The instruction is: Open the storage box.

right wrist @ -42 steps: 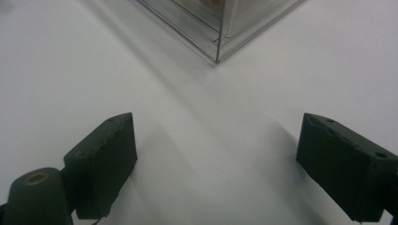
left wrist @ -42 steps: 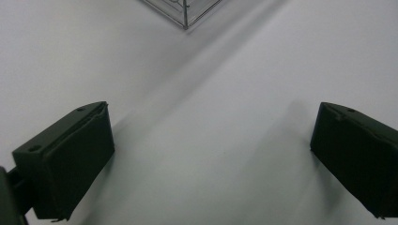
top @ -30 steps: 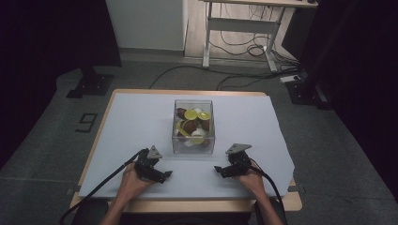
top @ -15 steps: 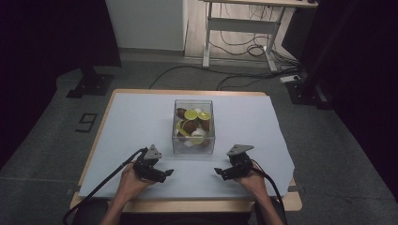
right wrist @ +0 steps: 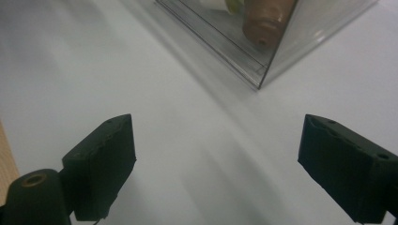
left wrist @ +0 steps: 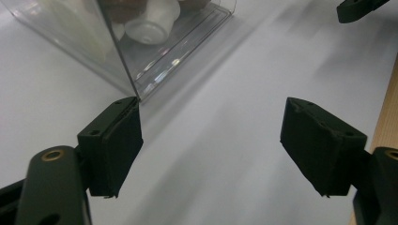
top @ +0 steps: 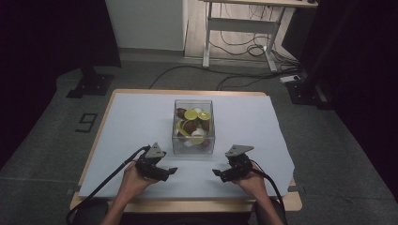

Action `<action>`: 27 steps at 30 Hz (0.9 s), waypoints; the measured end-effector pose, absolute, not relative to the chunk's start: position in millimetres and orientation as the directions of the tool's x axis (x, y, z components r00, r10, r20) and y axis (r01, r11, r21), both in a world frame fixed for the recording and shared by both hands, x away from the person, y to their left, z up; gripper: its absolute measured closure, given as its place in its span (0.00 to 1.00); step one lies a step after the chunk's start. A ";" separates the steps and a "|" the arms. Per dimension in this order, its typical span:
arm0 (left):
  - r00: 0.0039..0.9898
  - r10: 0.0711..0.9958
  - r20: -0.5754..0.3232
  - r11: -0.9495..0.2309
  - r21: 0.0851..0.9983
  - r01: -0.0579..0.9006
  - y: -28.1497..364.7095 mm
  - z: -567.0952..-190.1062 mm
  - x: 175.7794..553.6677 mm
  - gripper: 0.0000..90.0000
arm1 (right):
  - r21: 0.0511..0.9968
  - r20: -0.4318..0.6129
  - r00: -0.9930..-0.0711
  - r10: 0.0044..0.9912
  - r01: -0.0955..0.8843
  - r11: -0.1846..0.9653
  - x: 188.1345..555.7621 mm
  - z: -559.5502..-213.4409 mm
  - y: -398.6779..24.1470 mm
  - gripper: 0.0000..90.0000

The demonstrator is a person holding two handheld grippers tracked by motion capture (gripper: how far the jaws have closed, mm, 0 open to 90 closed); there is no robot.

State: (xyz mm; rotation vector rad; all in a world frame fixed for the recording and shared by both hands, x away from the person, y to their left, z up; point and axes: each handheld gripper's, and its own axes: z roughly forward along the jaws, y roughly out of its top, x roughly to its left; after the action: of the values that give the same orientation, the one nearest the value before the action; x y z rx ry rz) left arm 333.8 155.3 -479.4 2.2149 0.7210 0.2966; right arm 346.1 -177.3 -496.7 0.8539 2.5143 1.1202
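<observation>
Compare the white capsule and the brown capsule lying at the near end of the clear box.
The white capsule is white and lies in the clear box by its near left corner. The brown capsule is brown and lies by the near right corner. Both are small cup shapes lying tipped over.

Dim room around a brighter tabletop; gripper views look soft, perhaps motion-blurred, with glare on clear plastic.

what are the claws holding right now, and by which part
Nothing. The left claw and right claw are both open over bare table cover, short of the clear box; the left's jaws have just been closing on nothing.
</observation>
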 end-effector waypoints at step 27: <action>0.824 0.567 0.006 -0.525 0.773 0.355 133.0 -463.1 348.6 0.42 | 0.777 0.010 -0.808 0.588 0.377 0.504 350.0 -477.9 -156.0 0.33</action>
State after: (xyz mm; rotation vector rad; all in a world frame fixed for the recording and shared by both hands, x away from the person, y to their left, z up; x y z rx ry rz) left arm 348.6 133.0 -463.1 2.1767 0.6730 0.3271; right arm 350.0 -156.0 -477.9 0.8178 2.4933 1.1940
